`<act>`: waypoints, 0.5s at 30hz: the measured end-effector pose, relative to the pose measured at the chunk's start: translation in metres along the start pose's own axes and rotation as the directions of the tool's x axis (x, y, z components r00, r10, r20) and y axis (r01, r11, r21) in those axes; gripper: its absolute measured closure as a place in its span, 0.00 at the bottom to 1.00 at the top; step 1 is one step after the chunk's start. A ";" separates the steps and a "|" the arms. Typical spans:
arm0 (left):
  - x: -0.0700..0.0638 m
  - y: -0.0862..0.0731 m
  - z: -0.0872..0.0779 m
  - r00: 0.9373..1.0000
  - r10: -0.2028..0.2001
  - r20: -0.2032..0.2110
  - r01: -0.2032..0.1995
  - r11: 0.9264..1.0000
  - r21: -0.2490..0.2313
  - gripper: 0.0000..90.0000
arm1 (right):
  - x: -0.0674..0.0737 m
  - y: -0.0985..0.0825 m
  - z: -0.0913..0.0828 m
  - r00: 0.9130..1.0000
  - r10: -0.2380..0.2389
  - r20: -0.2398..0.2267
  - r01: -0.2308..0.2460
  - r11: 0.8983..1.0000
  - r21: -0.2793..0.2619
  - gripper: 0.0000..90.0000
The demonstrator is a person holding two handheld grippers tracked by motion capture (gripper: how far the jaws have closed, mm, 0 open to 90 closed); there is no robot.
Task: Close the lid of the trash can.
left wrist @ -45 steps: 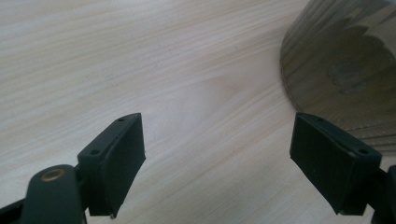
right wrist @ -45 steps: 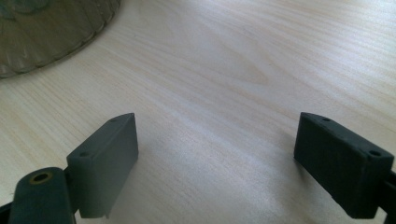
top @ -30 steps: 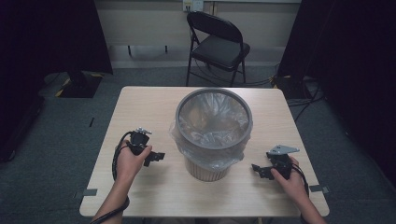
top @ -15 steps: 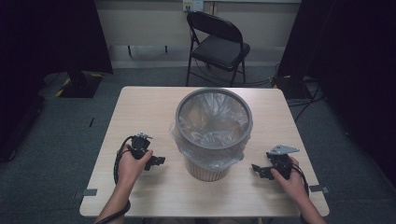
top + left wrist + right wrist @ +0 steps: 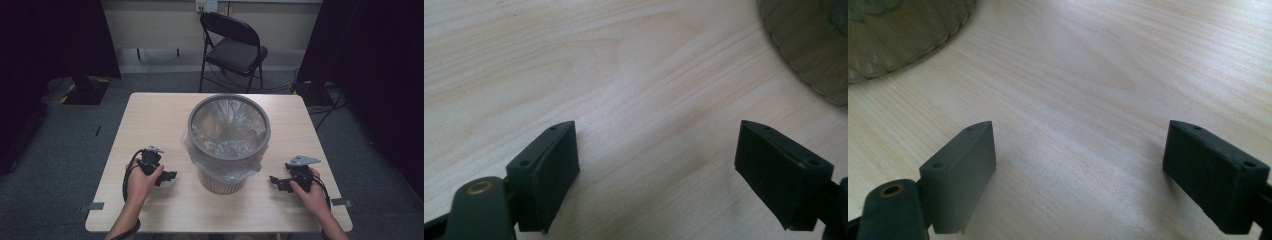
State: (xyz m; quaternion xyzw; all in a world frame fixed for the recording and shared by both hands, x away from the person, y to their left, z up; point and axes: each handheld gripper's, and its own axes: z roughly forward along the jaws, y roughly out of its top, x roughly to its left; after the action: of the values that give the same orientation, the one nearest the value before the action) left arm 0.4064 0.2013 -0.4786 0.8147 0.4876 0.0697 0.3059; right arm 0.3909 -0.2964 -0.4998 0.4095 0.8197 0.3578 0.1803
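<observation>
Bin [image 5: 228, 142] base behind bag overhang [image 5: 220, 167]

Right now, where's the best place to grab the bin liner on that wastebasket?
Probably the clear liner's folded-over skirt below the grey rim, coming level from the left with the left gripper: the loose plastic bulges outward there, giving open fingers a fold to pinch.

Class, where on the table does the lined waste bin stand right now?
In the high view, the waste bin stands mid-table, slightly toward the near edge, between the left gripper and the right gripper.
</observation>
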 end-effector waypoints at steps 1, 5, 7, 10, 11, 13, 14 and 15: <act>0.000 0.000 0.000 1.000 0.000 0.002 0.000 1.000 -0.004 0.19 | 0.000 0.000 0.000 1.000 -0.001 0.000 0.001 1.000 0.000 0.14; 0.000 -0.002 0.000 1.000 0.017 -0.007 -0.017 1.000 -0.012 0.19 | 0.000 0.000 0.000 1.000 0.000 0.000 0.000 1.000 0.000 0.14; -0.001 -0.003 0.001 1.000 0.028 -0.011 -0.028 0.999 -0.019 0.18 | 0.000 0.000 0.000 1.000 0.000 0.000 0.000 1.000 0.000 0.14; -0.002 -0.005 0.001 0.998 0.052 -0.027 -0.053 0.998 -0.021 0.17 | 0.000 0.000 0.000 1.000 0.000 0.000 0.000 1.000 0.000 0.14; -0.002 -0.005 0.002 0.998 0.054 -0.025 -0.055 0.998 -0.025 0.17 | 0.000 0.000 0.000 1.000 0.000 0.000 0.000 1.000 0.000 0.14; -0.003 -0.006 0.002 0.997 0.064 -0.035 -0.065 0.997 -0.031 0.17 | 0.000 0.000 0.000 1.000 0.001 0.001 -0.001 1.000 0.000 0.14; -0.003 -0.007 0.002 0.997 0.068 -0.041 -0.070 0.997 -0.035 0.17 | 0.000 0.000 0.000 1.000 0.001 0.001 -0.001 1.000 0.000 0.14; -0.004 -0.007 0.003 0.995 0.082 -0.051 -0.084 0.996 -0.038 0.16 | 0.000 0.000 0.000 1.000 0.001 0.002 -0.001 1.000 0.000 0.14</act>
State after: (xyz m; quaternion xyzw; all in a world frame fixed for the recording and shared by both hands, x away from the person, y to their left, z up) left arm 0.4001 0.1989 -0.4844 0.8260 0.4594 0.1122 0.3067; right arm 0.3908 -0.2963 -0.4998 0.4101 0.8193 0.3575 0.1809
